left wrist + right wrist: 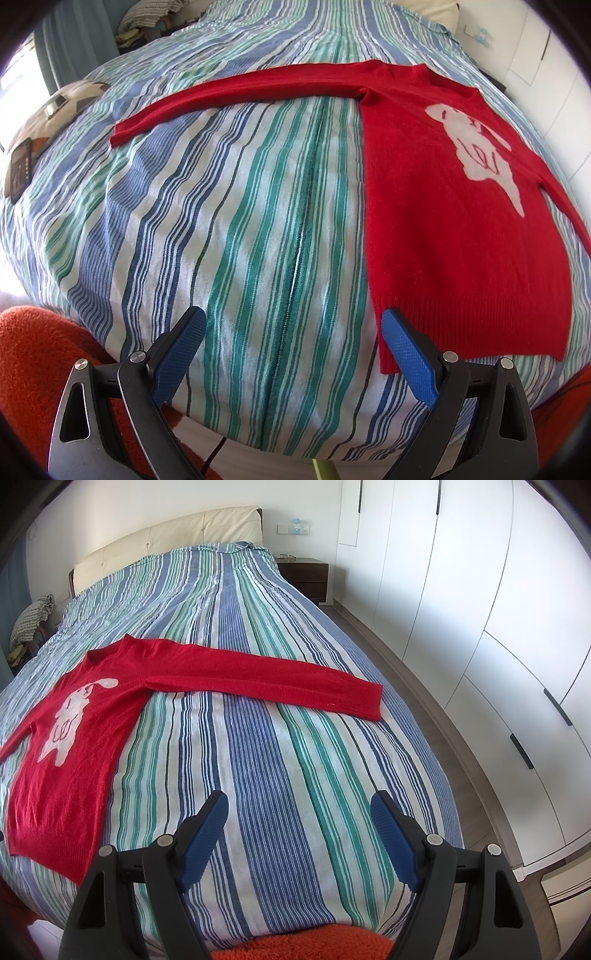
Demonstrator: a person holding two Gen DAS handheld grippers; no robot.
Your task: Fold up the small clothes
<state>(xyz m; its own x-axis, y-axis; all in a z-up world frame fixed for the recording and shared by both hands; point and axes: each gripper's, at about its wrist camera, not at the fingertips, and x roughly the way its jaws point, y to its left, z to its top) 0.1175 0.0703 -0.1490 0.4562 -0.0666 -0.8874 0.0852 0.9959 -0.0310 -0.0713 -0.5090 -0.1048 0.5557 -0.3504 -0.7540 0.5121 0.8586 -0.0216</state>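
A small red sweater with a white figure on its chest lies flat, front up, on the striped bedspread. Its sleeves are stretched out to both sides. In the left wrist view its left sleeve runs to the left. My left gripper is open and empty, its right finger just over the sweater's lower left hem corner. In the right wrist view the sweater lies at left with its other sleeve reaching right. My right gripper is open and empty over bare bedspread, right of the hem.
A cream headboard and a dark nightstand stand at the far end. White wardrobe doors line the right side across a floor strip. A patterned cushion and a dark device lie at the bed's left. An orange fleece is nearest me.
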